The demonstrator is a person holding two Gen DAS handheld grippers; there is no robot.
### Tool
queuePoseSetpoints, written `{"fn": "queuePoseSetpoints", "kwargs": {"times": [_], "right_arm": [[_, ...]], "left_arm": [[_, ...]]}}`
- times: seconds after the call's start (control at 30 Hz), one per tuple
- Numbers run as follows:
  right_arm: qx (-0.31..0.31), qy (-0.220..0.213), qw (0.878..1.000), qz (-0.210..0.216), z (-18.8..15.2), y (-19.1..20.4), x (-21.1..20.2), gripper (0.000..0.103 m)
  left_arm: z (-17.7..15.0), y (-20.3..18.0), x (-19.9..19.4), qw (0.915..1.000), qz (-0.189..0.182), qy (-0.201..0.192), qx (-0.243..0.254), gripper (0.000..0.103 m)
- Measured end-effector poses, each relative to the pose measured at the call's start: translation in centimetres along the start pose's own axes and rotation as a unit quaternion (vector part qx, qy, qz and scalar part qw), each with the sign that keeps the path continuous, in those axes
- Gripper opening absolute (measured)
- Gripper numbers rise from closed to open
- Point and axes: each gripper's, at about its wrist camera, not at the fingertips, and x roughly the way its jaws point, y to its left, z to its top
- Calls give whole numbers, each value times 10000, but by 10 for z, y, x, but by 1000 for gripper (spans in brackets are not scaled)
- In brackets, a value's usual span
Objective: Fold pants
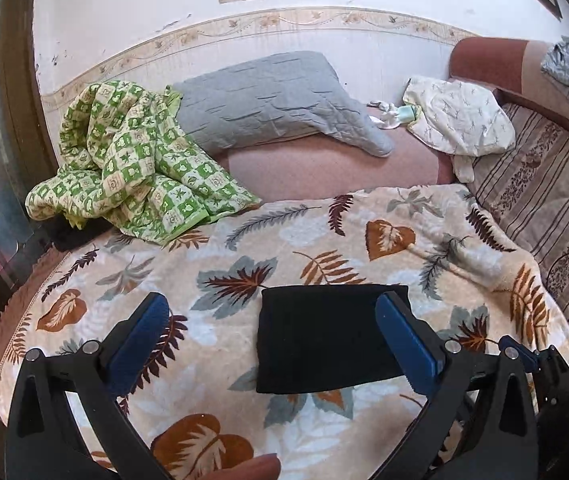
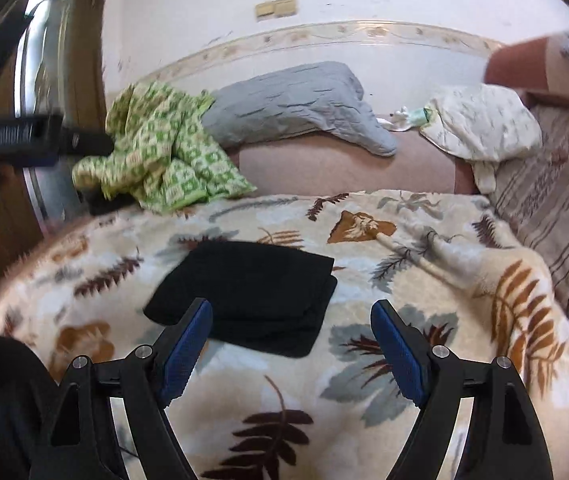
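To the far left of the left gripper (image 1: 272,344), a green checked quilt (image 1: 132,160) is heaped against the wall, with a grey pillow (image 1: 276,100) beside it, both well beyond the fingertips. The left gripper itself is seen with its blue pads spread wide and nothing held between them. The black pants (image 1: 324,340) lie ahead of and below it on the leaf-patterned blanket (image 1: 244,240), set toward its right finger, which partly overlaps them in the view; whether that pad touches the cloth cannot be told, though it appears raised clear.

From the right wrist view, the right gripper (image 2: 292,344) is likewise held wide open and empty, with the pants (image 2: 244,296) just ahead of its left finger, folded into a compact stacked rectangle whose layered edges show at the near right corner. Farther right, a pale patterned cloth (image 2: 484,120) rests near the sofa arm, well apart.

The folding is judged to be finished or nearly so. If a last tidying is wanted, the offset layers at the right corner should be squared: the edge is best nudged with an open pad laid flat, pressing lightly so the soft blanket beneath is not dragged and the stack is not skewed. Pinching only the top layer should be avoided.
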Motion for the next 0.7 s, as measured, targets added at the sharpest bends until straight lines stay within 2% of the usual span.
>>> {"fn": "queuePoseSetpoints", "kwargs": {"times": [0.07, 0.4, 0.53, 0.6, 0.63, 0.7], "right_arm": [[-51, 75, 10000, -7, -2, 3, 5, 82], [-306, 58, 9994, -176, 6, 4, 14, 82], [-686, 216, 9974, -108, 20, 1, 32, 82], [-806, 260, 9963, -161, 24, -2, 42, 82], [-764, 257, 9965, -206, 23, -6, 47, 82], [-427, 294, 9982, -300, 14, -17, 58, 82]], "left_arm": [[-4, -3, 6, 10000, 35, 26, -1, 103], [-23, -13, 75, 9960, -478, 752, -121, 103], [-42, -12, 102, 9952, -219, 950, -110, 103], [-55, -14, 124, 9891, 60, 1467, -51, 103], [-61, -14, 133, 9847, -2, 1739, -135, 103], [-66, -13, 137, 9820, -135, 1871, -215, 103]]}}
